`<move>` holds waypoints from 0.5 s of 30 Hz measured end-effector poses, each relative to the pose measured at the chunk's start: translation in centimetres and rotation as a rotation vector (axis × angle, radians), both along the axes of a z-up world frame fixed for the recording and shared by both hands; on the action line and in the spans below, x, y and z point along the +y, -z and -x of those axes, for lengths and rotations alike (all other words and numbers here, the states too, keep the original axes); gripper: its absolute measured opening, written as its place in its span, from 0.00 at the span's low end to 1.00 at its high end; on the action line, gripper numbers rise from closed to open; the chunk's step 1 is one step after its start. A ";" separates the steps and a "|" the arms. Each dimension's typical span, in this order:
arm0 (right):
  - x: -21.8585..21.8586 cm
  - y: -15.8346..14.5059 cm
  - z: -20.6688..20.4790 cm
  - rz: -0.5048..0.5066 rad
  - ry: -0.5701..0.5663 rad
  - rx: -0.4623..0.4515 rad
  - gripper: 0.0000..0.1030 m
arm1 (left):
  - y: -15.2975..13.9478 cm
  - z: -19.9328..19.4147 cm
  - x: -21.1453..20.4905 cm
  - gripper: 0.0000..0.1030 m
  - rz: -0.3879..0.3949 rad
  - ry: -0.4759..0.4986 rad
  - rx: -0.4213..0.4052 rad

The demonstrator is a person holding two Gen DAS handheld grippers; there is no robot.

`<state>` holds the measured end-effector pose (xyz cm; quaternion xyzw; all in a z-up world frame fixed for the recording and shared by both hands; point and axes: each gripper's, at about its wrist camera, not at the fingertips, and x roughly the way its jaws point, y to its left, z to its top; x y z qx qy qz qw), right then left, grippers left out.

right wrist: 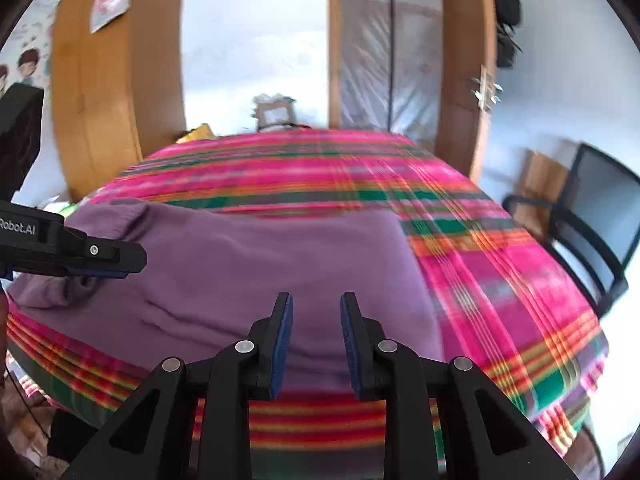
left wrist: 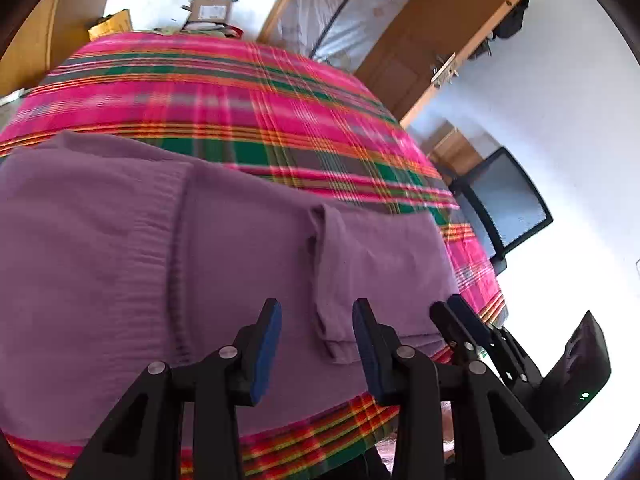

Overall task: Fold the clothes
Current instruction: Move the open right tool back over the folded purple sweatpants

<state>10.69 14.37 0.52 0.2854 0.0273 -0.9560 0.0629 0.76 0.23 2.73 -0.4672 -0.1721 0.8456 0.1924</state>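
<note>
A purple garment (left wrist: 120,260) lies spread over the near part of a table covered with a pink, green and orange plaid cloth (left wrist: 200,92). A narrow folded strip of the garment, perhaps a sleeve, runs toward my left gripper (left wrist: 318,312). That gripper hovers open just above the strip, and its blue pads do not press on it. My right gripper (left wrist: 448,304) is close by at the garment's right edge. In the right wrist view, the right gripper (right wrist: 316,308) stands open over the garment (right wrist: 260,260) near the table's front edge. The left gripper (right wrist: 128,264) sits over a bunched part at the left.
A black mesh office chair (right wrist: 600,220) stands to the right of the table. Boxes and clutter (right wrist: 274,112) sit at the far end. A wooden wardrobe (right wrist: 100,100) and a door frame stand behind. The plaid cloth (right wrist: 500,280) is bare to the right of and beyond the garment.
</note>
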 end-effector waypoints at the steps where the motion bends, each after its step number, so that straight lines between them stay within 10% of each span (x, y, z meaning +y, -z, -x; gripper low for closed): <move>1: -0.6 -0.1 0.4 -0.004 -0.020 0.002 0.25 | -0.3 -0.3 -0.6 0.37 -0.009 -0.008 0.006; 15: -6.5 0.5 3.2 -0.049 -0.150 -0.015 0.25 | -1.8 -2.7 -10.8 0.37 -0.046 -0.275 0.050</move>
